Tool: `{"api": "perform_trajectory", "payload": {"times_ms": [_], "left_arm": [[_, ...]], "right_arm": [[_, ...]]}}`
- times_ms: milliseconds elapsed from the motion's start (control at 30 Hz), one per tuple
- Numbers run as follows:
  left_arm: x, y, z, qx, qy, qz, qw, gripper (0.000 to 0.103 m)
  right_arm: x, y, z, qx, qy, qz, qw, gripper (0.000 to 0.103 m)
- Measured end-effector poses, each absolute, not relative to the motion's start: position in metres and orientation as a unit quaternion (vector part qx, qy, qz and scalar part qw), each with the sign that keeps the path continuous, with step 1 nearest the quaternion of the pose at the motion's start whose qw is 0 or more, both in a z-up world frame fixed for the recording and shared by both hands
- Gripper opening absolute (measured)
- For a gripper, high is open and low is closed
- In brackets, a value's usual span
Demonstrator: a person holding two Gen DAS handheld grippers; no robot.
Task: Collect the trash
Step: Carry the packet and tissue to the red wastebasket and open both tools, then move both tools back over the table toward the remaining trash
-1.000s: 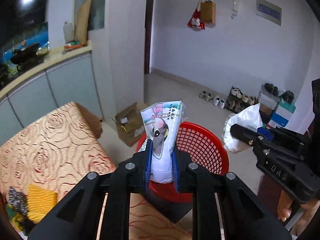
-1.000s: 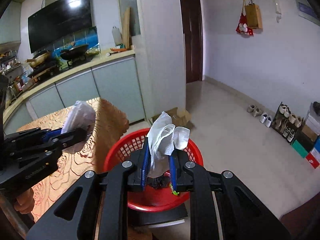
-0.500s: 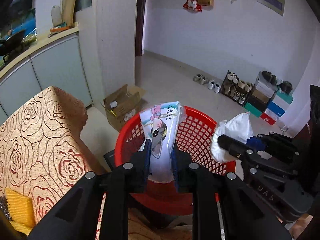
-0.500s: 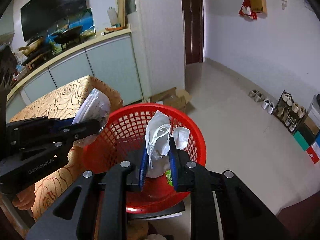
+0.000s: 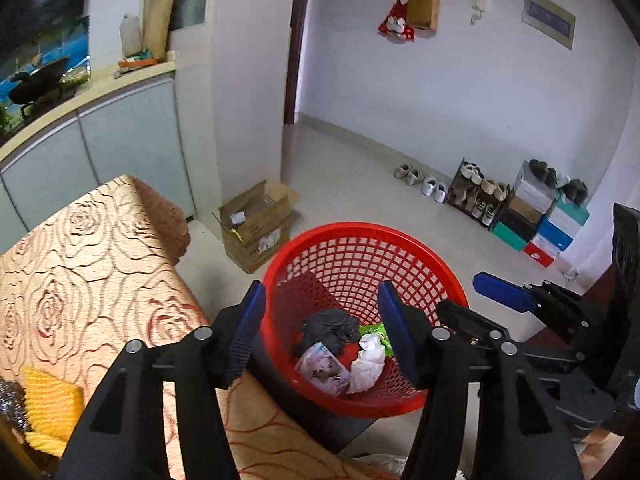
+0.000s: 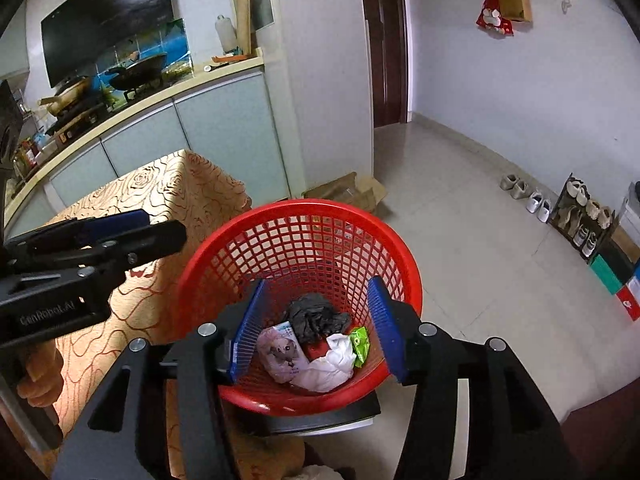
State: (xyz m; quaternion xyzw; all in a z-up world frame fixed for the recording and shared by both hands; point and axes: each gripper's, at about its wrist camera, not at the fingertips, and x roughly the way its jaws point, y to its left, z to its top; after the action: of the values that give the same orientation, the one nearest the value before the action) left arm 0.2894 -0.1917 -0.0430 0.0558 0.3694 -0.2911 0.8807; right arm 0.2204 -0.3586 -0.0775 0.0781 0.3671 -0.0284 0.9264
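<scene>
Two claws hang over the red basket [image 6: 298, 224], and I see both with jaws parting and nothing between the pads. My left claw [image 5: 322, 332] frames the basket's floor, as does my right claw [image 6: 316, 330]. Down there lie the printed packet [image 6: 280, 350], the crumpled white tissue [image 6: 328, 368], a dark wad [image 6: 316, 316] and a green wrapper [image 6: 359, 342] (all loose, touching one another). Beside the basket stands the bench [image 5: 80, 264] under its rose-patterned cloth, with a yellow cloth [image 5: 48, 408] at its near edge.
</scene>
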Motion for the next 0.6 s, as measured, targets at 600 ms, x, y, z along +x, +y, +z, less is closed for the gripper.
{"api": "perform_trajectory", "payload": {"times_ms": [600], "left_arm": [[0.24, -0.131, 0.0, 0.035, 0.312, -0.249, 0.916, 0.07]], "right_arm": [[0.185, -0.331, -0.039, 0.064, 0.314, -0.028, 0.947, 0.057]]}}
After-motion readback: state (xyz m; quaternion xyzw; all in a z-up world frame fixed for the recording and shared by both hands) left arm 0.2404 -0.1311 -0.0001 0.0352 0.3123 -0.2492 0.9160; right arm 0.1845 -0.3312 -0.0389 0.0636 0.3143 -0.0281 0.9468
